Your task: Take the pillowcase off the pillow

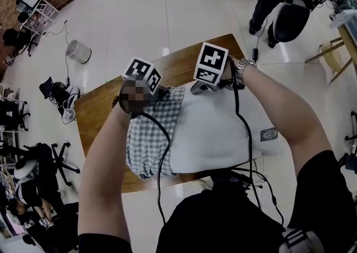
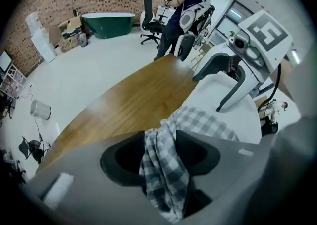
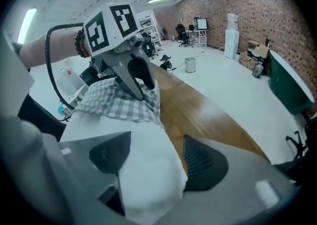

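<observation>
A white pillow (image 1: 217, 135) lies on the wooden table (image 1: 100, 112), its left end still inside a grey-and-white checked pillowcase (image 1: 150, 135). My left gripper (image 2: 161, 149) points steeply down at the far edge and is shut on a bunched fold of the pillowcase (image 2: 161, 169), which fills the gap between its pads. My right gripper (image 3: 156, 157) stands open over the pillow's bare far corner (image 3: 148, 174), the white fabric bulging up between its jaws. In the head view both grippers are close together, left gripper (image 1: 159, 91) and right gripper (image 1: 198, 87).
Black cables (image 1: 164, 151) run from both grippers across the pillow toward me. A small label (image 1: 269, 134) is on the pillow's right edge. Bare wood lies beyond the pillow. A person (image 1: 268, 1) and office chairs stand far right; a bin (image 1: 78, 51) is on the floor at left.
</observation>
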A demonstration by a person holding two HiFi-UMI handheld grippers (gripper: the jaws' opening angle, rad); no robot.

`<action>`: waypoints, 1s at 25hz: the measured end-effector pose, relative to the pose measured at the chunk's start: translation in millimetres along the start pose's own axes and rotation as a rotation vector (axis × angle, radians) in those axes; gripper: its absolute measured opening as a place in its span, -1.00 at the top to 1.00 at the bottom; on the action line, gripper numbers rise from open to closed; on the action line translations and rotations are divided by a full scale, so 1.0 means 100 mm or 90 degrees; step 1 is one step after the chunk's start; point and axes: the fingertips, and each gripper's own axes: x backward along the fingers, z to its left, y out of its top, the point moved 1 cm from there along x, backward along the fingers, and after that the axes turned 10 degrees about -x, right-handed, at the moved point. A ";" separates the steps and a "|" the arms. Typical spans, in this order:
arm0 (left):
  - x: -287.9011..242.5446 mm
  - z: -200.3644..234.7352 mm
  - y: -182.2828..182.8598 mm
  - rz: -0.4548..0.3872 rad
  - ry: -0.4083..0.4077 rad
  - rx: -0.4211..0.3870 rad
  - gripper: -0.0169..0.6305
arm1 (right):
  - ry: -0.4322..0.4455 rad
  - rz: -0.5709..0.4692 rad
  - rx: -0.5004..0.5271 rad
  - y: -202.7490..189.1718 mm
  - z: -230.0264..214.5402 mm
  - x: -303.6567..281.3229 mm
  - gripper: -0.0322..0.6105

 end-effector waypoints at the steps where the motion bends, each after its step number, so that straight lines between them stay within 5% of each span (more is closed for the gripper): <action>1: -0.07 0.02 -0.04 0.014 -0.010 0.004 0.33 | 0.011 0.014 -0.010 -0.05 -0.01 -0.07 -0.13; 5: -0.20 0.07 -0.07 0.041 -0.031 0.011 0.66 | 0.040 0.073 -0.034 -0.26 0.00 -0.30 0.00; 8: -0.14 0.21 -0.06 0.035 -0.004 0.024 0.83 | 0.017 0.077 0.007 -0.26 0.09 -0.26 0.69; 9: -0.10 0.25 -0.06 0.029 0.008 0.034 0.85 | 0.000 0.067 0.028 -0.25 0.13 -0.20 0.78; 17: 0.28 0.56 -0.30 -0.029 0.069 0.136 0.89 | -0.091 -0.008 0.124 -0.31 0.40 0.37 0.84; 25: 0.57 0.85 -0.70 -0.031 0.134 0.203 0.89 | -0.234 0.014 0.169 -0.26 0.11 0.61 0.84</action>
